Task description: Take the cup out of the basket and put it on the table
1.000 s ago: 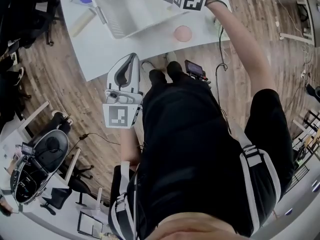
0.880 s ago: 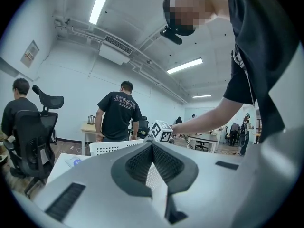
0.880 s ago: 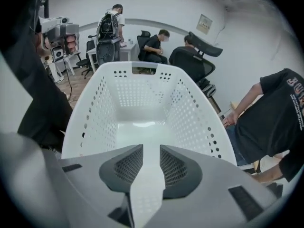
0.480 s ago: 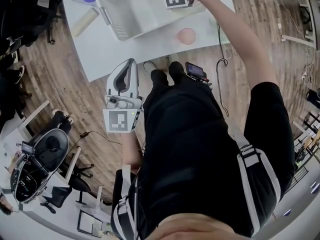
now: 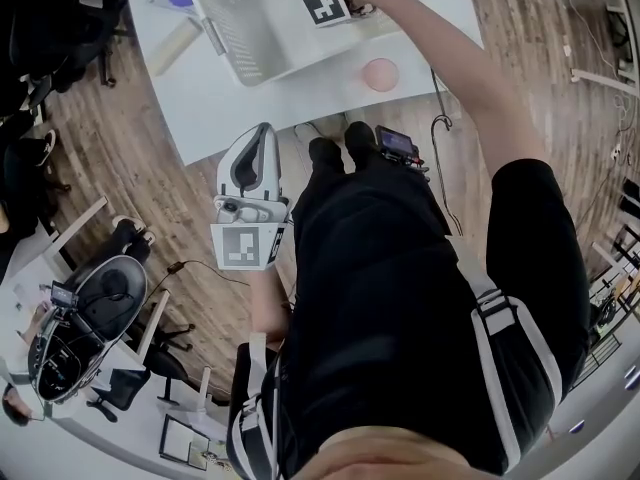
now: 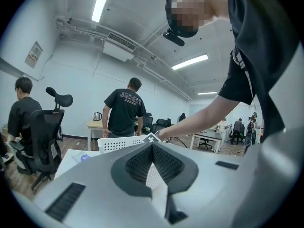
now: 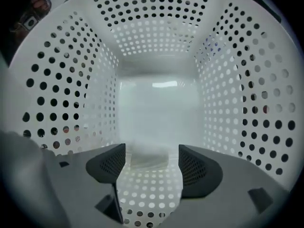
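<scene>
Down goes your right gripper [image 7: 152,150]! A second ago its marker cube rode above the near rim of the basket [image 5: 235,30]; now it has dropped inside and points straight at the bottom. Its jaws have just been opening and stand spread wide, with the cup [image 7: 147,158] between them.

That cup is hard to read. It is pale, see-through and blurred against the white floor, so you cannot tell whether it stands or lies. Its left side sits right by the left pad, touching or not you cannot say, while a clear gap shows before the right pad. Nothing is pinched.

From the head view your forearm and the cube cover both jaws and the cup, and the basket's far corner is cut off by the frame's top edge.

Room is tight down there. Perforated walls close round the gripper on both sides and ahead, with only a smooth strip of basket floor beyond the cup.

Outside, bare table [image 5: 290,103] runs along the basket's near wall. A pink round thing [image 5: 380,73] lies just past that wall on your side of the gripper, and a beige roll [image 5: 172,46] lies off beyond the basket's left end.

Your left gripper [image 6: 152,147] has kept its place, well back from the table over the wood floor, its tips pressed together on nothing.
</scene>
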`<state>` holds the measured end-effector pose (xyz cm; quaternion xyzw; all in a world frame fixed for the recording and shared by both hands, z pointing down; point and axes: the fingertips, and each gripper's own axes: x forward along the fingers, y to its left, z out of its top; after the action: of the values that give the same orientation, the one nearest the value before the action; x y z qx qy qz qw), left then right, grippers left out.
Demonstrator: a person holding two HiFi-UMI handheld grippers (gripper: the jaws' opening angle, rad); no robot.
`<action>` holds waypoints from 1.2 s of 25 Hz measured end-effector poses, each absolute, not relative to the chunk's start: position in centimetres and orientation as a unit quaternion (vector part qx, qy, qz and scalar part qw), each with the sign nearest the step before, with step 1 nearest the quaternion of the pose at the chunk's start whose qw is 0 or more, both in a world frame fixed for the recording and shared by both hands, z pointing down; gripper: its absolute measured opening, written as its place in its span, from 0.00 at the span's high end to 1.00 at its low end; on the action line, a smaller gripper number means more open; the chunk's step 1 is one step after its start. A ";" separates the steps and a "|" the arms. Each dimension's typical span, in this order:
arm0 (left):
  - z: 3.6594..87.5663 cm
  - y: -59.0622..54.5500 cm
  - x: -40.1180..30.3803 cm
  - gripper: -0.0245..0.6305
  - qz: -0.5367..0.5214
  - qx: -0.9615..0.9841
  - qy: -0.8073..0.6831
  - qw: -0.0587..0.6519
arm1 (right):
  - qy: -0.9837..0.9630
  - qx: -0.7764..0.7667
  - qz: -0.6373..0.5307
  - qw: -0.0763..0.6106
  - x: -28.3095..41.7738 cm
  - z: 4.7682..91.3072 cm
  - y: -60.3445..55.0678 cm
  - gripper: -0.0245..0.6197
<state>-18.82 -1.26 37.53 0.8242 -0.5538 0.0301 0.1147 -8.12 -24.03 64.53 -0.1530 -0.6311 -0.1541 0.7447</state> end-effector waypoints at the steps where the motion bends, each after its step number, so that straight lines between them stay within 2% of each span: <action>1: 37.5 -1.2 -18.9 0.93 0.031 0.824 -0.554 0.115 | -0.623 -0.152 -0.160 0.750 -8.1 64.7 -24.0 0.45; 5: 37.5 -1.5 -19.0 0.93 0.028 0.823 -0.554 0.121 | -0.589 -0.163 -0.186 0.769 -7.5 66.0 -24.3 0.43; 17: 37.4 -2.1 -18.1 0.93 0.041 0.825 -0.549 0.126 | -0.559 -0.155 -0.169 0.797 -4.8 69.4 -25.5 0.41; 30: 37.1 -2.1 -18.0 0.93 0.041 0.825 -0.551 0.118 | -0.591 -0.152 -0.175 0.772 -7.1 67.9 -25.2 0.41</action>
<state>-18.04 -2.07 37.11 0.8250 -0.5511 0.0414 0.1177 -7.08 -25.23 67.87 -0.1516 -0.5915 -0.1746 0.7725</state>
